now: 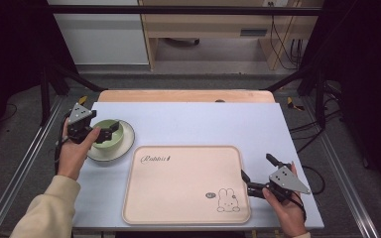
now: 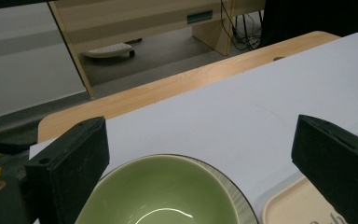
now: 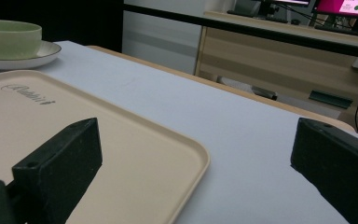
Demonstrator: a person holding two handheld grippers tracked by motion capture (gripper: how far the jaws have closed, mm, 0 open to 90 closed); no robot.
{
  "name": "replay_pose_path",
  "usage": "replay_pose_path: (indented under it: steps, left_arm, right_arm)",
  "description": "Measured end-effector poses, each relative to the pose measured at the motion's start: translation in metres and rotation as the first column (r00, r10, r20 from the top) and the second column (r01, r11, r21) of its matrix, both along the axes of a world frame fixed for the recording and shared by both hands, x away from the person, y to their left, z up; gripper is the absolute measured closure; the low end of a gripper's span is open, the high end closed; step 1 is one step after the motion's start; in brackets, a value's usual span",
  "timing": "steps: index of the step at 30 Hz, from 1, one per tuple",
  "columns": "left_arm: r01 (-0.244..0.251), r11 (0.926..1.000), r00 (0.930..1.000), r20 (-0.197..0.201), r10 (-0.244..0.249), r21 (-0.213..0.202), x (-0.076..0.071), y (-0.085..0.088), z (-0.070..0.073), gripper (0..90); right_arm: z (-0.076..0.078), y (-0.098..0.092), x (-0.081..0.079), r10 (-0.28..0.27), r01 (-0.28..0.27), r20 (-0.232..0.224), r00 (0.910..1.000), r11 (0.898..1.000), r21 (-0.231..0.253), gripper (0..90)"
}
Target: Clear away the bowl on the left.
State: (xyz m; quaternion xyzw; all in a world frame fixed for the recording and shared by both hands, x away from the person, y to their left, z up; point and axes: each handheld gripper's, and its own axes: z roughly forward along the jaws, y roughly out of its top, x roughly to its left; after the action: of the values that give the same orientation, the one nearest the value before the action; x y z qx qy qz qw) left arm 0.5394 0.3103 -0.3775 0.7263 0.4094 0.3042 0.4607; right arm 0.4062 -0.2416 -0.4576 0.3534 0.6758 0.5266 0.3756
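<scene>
High view: near the table's left edge, the left tool (image 1: 106, 130) hangs over the green bowl (image 1: 110, 133) on its white plate (image 1: 124, 144), jaws spread wide, not touching it. The right tool (image 1: 258, 174), likewise spread, straddles the beige tray's (image 1: 186, 183) right rim.
</scene>
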Motion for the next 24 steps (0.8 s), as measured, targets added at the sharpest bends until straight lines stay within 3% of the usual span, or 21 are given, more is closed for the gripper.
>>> replay_pose_path:
  steps: [3, 8, 9, 24]
  left_arm:
    - [-0.017, 0.9998, 0.9998, -0.01, 0.017, 0.012, 0.001, 0.004, -0.005, 4.0]
    - [-0.04, 0.9991, 0.9991, -0.016, 0.04, -0.013, 0.001, 0.011, -0.01, 4.0]
    - [-0.048, 0.9988, 0.9987, -0.019, 0.048, 0.002, 0.001, 0.012, -0.013, 4.1]
    - [-0.113, 0.9936, 0.9926, -0.044, 0.113, 0.009, 0.002, 0.029, -0.026, 6.0]
  right_arm:
    - [0.0, 0.0, 0.0, 0.0, 0.0, -0.002, 1.0, 1.0, -0.004, 2.1]
    - [0.0, 0.001, 0.0, 0.0, 0.0, -0.003, 1.0, 1.0, 0.001, 2.2]
    - [-0.001, 0.0, 0.0, 0.0, 0.0, -0.003, 1.0, 1.0, -0.002, 2.2]
    - [-0.001, 0.001, 0.0, 0.0, 0.0, -0.013, 0.9999, 1.0, -0.001, 2.1]
